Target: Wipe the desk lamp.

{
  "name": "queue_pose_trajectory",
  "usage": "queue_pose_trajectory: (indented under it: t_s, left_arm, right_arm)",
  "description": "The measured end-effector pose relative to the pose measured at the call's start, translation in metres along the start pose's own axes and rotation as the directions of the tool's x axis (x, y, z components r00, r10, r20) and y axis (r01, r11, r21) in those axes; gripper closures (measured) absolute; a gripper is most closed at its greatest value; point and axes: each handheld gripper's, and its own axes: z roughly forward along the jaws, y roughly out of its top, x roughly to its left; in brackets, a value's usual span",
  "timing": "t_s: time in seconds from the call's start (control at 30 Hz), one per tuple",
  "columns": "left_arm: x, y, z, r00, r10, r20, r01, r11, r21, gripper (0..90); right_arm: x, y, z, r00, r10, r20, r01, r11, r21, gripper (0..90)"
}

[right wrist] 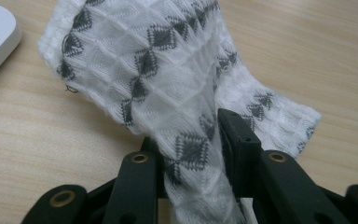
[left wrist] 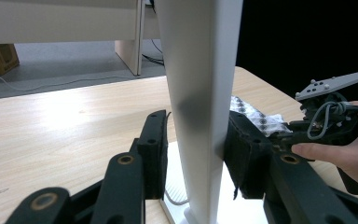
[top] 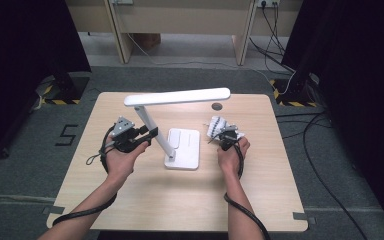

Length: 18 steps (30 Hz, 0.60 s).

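A white desk lamp (top: 180, 125) stands mid-table; the left gripper (top: 147, 134) clamps its slanted arm (left wrist: 200, 107). The right gripper (right wrist: 191, 154) pinches a patterned cloth (right wrist: 168, 79) just right of the lamp's base (top: 184, 150). Wiping likely goes best with the lamp held steady and the cloth pressed flat.

White desk lamp (top: 172, 125) upright mid-table, arm slanted, white grey-patterned waffle cloth (top: 217, 126) bunched beside its base.

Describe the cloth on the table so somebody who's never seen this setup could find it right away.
Start at the white desk lamp standing mid-table. Just right of its flat base, the right gripper is closed on a bunched cloth. It is the one soft thing there: white waffle weave with dark grey diamond patterns.
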Motion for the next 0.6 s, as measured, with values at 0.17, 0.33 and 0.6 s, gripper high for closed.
queue_pose_trajectory:
  t_s: [0.17,0.33,0.6]
  left_arm:
    - [-0.0001,0.0,-0.0005,1.0,0.002,0.001,-0.002,1.0,0.0,60.7]
    - [0.0,-0.001,-0.0007,1.0,0.002,0.006,-0.002,1.0,0.003,58.5]
    - [0.0008,-0.0033,-0.0011,1.0,0.004,0.009,-0.004,0.9999,0.015,52.8]
  right_arm:
    - [-0.0023,-0.0013,0.0006,0.9997,0.004,0.022,-0.005,0.9999,0.009,69.7]
    - [-0.0049,-0.002,-0.0001,0.9999,0.015,0.006,-0.015,0.9998,0.016,63.9]
    - [-0.0036,-0.0039,-0.0028,0.9995,0.023,-0.024,-0.022,0.9994,0.026,48.4]
